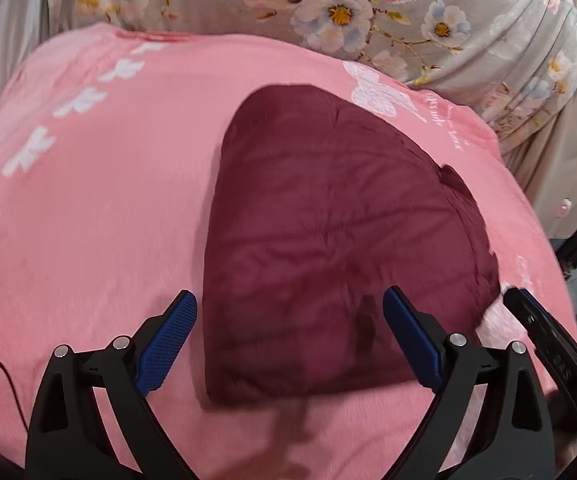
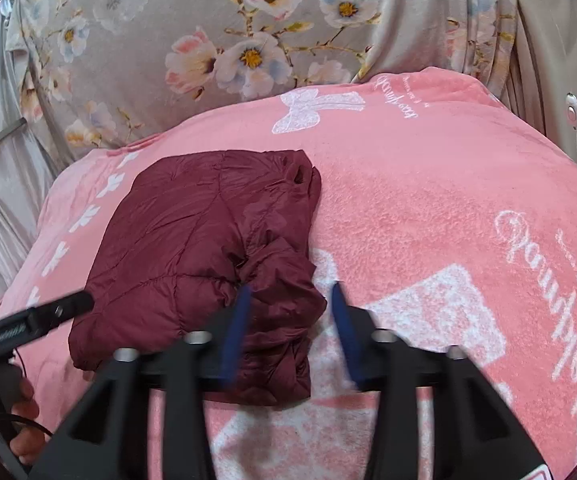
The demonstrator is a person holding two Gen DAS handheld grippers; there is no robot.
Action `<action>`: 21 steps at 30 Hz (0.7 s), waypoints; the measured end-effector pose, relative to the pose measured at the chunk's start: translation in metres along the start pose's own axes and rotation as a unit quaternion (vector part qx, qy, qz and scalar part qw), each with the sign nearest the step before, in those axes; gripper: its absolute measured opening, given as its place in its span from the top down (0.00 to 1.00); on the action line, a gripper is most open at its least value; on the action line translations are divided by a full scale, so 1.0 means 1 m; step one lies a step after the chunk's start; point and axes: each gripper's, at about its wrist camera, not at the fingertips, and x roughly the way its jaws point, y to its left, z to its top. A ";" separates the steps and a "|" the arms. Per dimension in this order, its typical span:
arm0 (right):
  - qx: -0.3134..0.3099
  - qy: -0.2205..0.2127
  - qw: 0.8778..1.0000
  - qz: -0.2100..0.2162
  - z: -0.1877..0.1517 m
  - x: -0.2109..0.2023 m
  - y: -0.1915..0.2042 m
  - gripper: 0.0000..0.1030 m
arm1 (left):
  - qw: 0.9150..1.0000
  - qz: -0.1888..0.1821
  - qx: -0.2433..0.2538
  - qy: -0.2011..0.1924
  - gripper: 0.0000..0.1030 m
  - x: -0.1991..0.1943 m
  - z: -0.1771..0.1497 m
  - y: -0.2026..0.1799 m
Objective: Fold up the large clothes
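The left gripper fills the bottom of the left wrist view, its two black arms with blue textured pads spread wide, nothing between the pads. Above and between them, in the centre of the frame, lies a dark maroon quilted jacket, folded into a compact rounded bundle on a pink blanket printed with white bows and script lettering. Part of the right gripper shows as a black bar at the lower right edge of this view, just beside the bundle's right side. Across the top of the frame hangs a grey floral fabric with pink, white and blue blossoms. In the right wrist view, the right gripper rises from the bottom centre, its blue pads standing partly apart and gripping nothing; the left pad overlaps the jacket's near right corner in the picture, the right pad stands over bare blanket. Whether the left pad touches the cloth cannot be told. The jacket sits left of centre here, puffy and creased, with layered edges along its right side. The left gripper's black finger reaches in from the left edge, and part of a hand holding it shows at the lower left. The floral fabric covers the upper part of the frame.
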 end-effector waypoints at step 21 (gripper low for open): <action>0.055 0.082 0.995 0.030 -0.051 0.024 -0.011 0.99 | 0.998 0.050 -0.010 0.038 0.18 0.033 -0.007 0.025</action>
